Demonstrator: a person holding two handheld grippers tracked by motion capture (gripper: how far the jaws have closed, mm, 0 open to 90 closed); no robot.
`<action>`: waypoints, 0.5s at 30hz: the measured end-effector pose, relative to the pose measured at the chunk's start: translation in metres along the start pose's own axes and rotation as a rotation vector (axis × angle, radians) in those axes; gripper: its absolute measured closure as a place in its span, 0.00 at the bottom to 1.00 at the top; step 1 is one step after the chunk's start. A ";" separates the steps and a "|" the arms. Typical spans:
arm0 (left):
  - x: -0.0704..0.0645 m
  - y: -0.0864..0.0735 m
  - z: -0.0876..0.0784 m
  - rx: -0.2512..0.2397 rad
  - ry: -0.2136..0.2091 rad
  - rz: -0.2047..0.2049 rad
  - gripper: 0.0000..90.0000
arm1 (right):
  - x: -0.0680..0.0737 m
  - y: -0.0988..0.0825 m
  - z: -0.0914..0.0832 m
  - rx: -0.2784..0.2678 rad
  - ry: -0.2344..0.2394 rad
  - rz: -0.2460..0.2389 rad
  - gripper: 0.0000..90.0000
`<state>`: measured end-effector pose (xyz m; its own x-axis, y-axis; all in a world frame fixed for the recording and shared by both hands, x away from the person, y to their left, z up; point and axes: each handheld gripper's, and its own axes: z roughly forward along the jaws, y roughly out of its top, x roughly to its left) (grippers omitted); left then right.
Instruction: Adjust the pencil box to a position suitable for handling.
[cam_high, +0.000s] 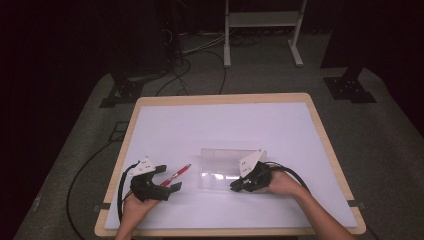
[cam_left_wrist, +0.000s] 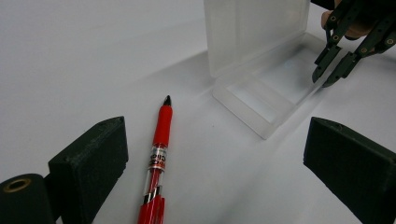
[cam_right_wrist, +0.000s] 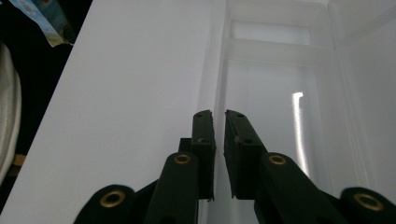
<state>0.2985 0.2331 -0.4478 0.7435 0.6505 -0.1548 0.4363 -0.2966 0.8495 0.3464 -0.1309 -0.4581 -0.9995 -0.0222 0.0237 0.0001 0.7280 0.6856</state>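
A red pen (cam_high: 182, 172) lies slantwise on the white table top (cam_high: 220, 125), between the wide-apart jaws of my left gripper (cam_high: 169, 179), which is open and touches nothing. In the left gripper view the pen (cam_left_wrist: 161, 140) points its black tip away, toward a clear plastic box (cam_left_wrist: 271, 93) whose lid (cam_left_wrist: 252, 28) stands upright. My right gripper (cam_high: 233, 187) sits at the box's (cam_high: 220, 179) near right rim. In the right gripper view its jaws (cam_right_wrist: 218, 116) stand a narrow slit apart, with the box's side wall (cam_right_wrist: 219, 70) in line with the slit.
The table's wooden rim (cam_high: 220, 99) frames the white top. Beyond it on the grey floor run black cables (cam_high: 185, 70), with a white stand (cam_high: 262, 30) and dark stand bases (cam_high: 350, 87). Both forearms come in from the near edge.
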 end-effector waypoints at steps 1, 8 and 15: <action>0.000 0.000 0.000 0.000 0.003 0.002 0.07 | 0.000 0.000 -0.001 -0.006 0.000 0.003 0.86; 0.001 0.000 0.000 0.006 0.017 0.006 0.07 | 0.000 -0.003 -0.011 -0.041 -0.017 0.046 0.77; 0.001 0.000 0.000 0.005 0.018 0.014 0.07 | 0.002 -0.011 -0.025 -0.089 -0.056 0.097 0.66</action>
<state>0.2995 0.2339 -0.4480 0.7403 0.6590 -0.1332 0.4280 -0.3092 0.8492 0.3451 -0.1562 -0.4468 -0.9949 0.0857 0.0539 0.0972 0.6611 0.7440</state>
